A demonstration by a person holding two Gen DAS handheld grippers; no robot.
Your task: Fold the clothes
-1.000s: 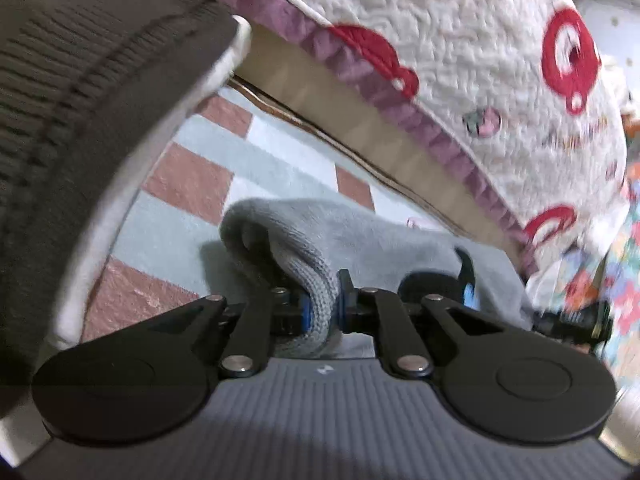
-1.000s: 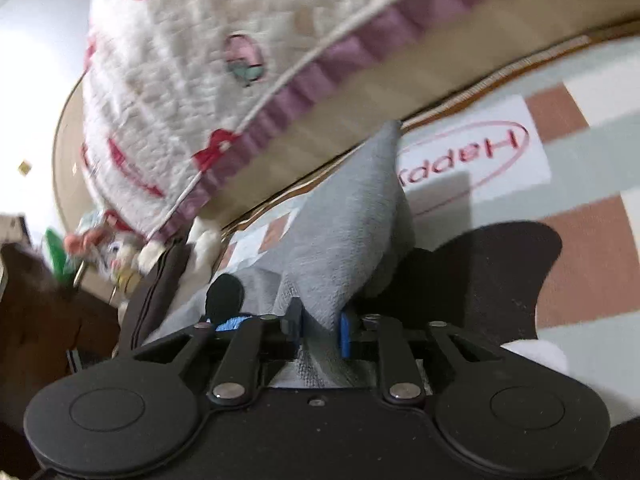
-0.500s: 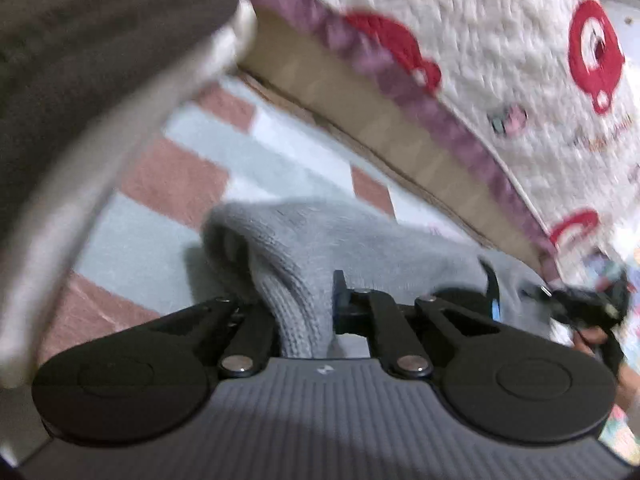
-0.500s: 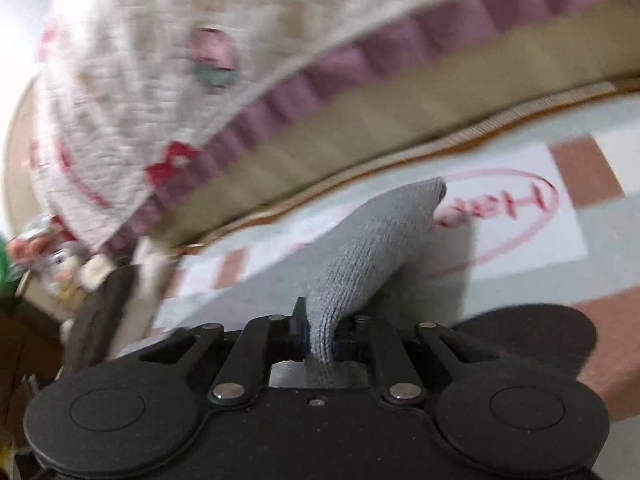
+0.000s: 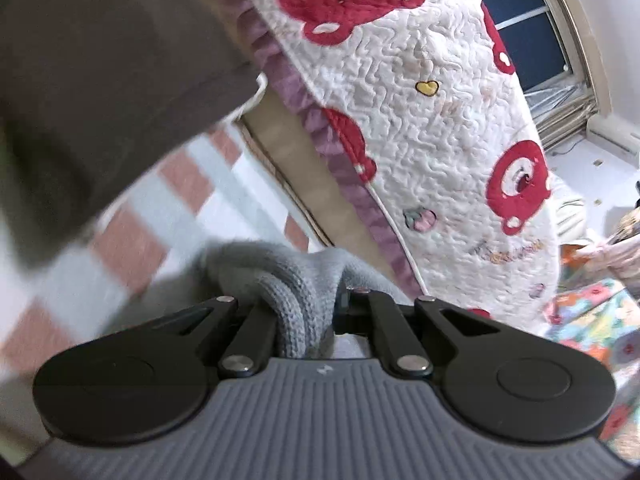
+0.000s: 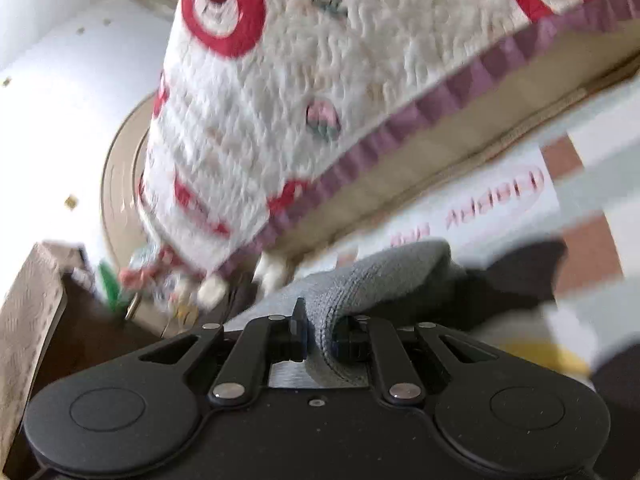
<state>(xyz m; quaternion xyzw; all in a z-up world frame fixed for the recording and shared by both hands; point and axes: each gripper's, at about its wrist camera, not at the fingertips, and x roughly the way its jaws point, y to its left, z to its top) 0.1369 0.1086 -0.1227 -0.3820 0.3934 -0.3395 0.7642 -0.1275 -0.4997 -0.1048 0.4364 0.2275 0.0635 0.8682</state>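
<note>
A grey knitted garment (image 5: 288,280) is bunched up right in front of the left wrist camera. My left gripper (image 5: 306,314) is shut on a ribbed fold of it, lifted off the checked rug. In the right wrist view the same grey garment (image 6: 392,276) drapes over the jaws, and my right gripper (image 6: 320,338) is shut on another edge of it, with the cloth pinched between the black pads. Both views are tilted and partly blurred. The rest of the garment hangs out of sight below the grippers.
A bed with a white quilt printed with red bears (image 5: 420,120) and a purple frill rises close behind. The checked rug (image 5: 132,240) lies beneath. A dark sleeve (image 5: 100,80) fills the upper left. Toys (image 6: 160,280) and a wooden cabinet (image 6: 36,320) stand at the left.
Both grippers have closed tighter on the grey garment and lifted it from the rug. The left gripper rolled, and the bed now fills more of both views.
</note>
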